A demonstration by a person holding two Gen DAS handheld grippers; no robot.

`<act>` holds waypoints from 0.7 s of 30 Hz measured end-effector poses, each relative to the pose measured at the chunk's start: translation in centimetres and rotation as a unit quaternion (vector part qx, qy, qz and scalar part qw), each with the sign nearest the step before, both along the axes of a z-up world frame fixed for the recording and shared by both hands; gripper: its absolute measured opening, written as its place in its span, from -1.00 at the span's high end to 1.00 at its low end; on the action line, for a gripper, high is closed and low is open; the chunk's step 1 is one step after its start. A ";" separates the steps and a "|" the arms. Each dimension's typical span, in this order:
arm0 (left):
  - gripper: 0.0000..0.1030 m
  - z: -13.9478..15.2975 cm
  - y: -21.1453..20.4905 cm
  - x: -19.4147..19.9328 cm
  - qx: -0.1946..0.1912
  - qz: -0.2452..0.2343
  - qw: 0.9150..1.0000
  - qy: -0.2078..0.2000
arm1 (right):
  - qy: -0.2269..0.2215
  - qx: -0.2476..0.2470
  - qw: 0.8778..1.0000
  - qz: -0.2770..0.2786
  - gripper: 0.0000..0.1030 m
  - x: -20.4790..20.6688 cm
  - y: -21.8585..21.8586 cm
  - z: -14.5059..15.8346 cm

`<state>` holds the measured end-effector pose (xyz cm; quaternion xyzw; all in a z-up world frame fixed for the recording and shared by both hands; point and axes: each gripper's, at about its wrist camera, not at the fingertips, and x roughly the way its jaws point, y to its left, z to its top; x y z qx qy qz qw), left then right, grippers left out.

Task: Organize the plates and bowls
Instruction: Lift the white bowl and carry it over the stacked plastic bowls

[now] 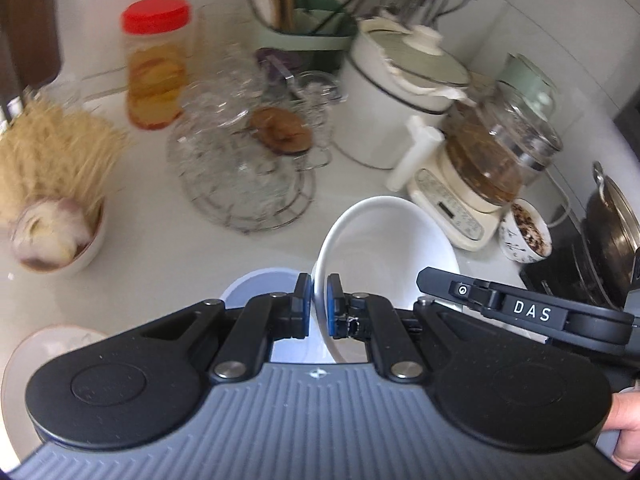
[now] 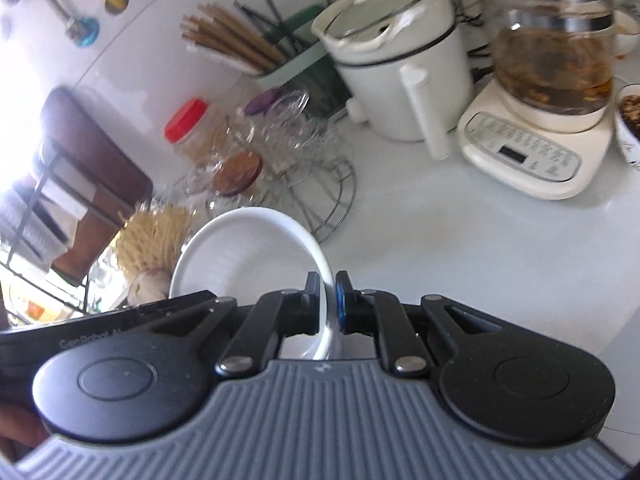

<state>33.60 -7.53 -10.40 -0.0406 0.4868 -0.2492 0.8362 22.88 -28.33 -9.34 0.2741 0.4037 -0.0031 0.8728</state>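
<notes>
We see one white bowl (image 1: 384, 248) clamped at opposite rim edges: our left tongs (image 1: 318, 306) grip its left rim, our right tongs (image 2: 328, 304) its right rim. It hangs tilted above the white surface (image 2: 460, 248), opening facing us, over a pale blue bowl (image 1: 256, 288).

The left gripper (image 1: 319, 304) has its 2 blue-padded fingers (image 1: 303, 300) pinched on the rim of a white bowl (image 1: 384, 248), which sits tilted above the pale countertop (image 1: 160, 272). Just beside it on the right, the right gripper (image 1: 520, 312) reaches in, marked DAS. Behind stand a red-lidded jar (image 1: 156, 64), a glass kettle (image 1: 492, 160) and a bowl of dry noodles (image 1: 52, 184).
</notes>
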 end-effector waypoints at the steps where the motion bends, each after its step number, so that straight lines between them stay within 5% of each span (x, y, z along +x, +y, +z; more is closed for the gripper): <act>1: 0.82 -0.2 0.4 0.0 0.000 0.007 1.000 0.005 | 0.003 -0.001 1.000 0.006 0.79 0.3 0.2 -0.2; 21: 0.80 -4.5 2.2 0.7 0.024 0.075 0.995 0.059 | 0.050 -0.020 0.995 0.082 0.74 4.2 2.4 -3.4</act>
